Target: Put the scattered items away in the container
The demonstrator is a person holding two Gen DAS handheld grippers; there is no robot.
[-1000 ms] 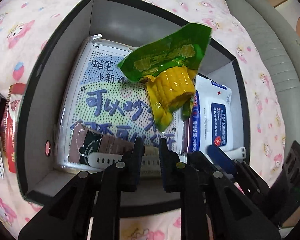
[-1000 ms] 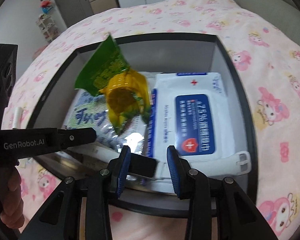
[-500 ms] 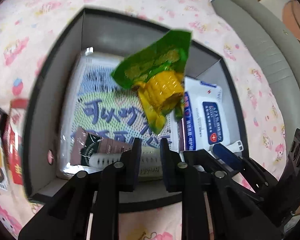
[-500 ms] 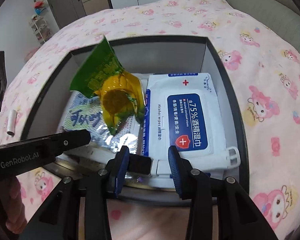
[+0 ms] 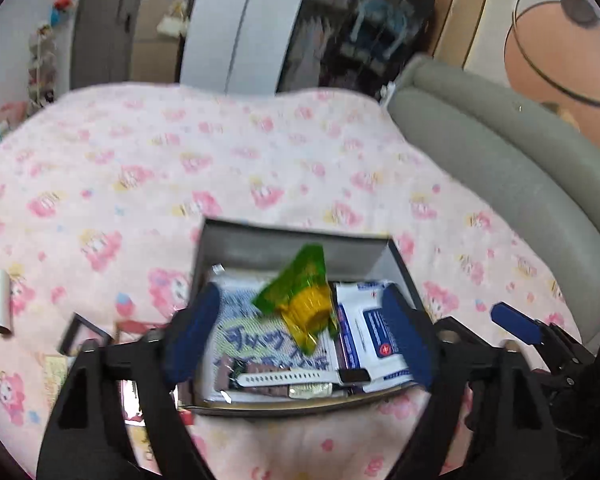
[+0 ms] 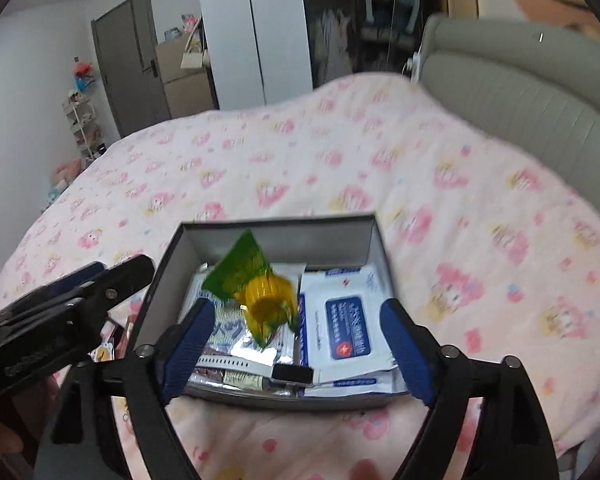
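A: Both tongs, left gripper (image 5: 300, 338) and right gripper (image 6: 296, 344), stood spread wide with nothing between the fingers, held above the near edge of the box (image 6: 278, 228) on the bedspread (image 6: 340, 152).

B: And the contents?

A: Corn snack (image 6: 256, 292), wipes (image 6: 346, 330) and watch (image 6: 256, 368) lay inside. A white tube (image 5: 0, 300) and some packets (image 5: 134, 326) lay outside, left of the box. A hasty reach might catch the rim and tip it.

both your wrist views look forward and down from just above the box's (image 5: 296, 240) near edge. they share its contents and the pink bedspread (image 6: 340, 152) beyond.
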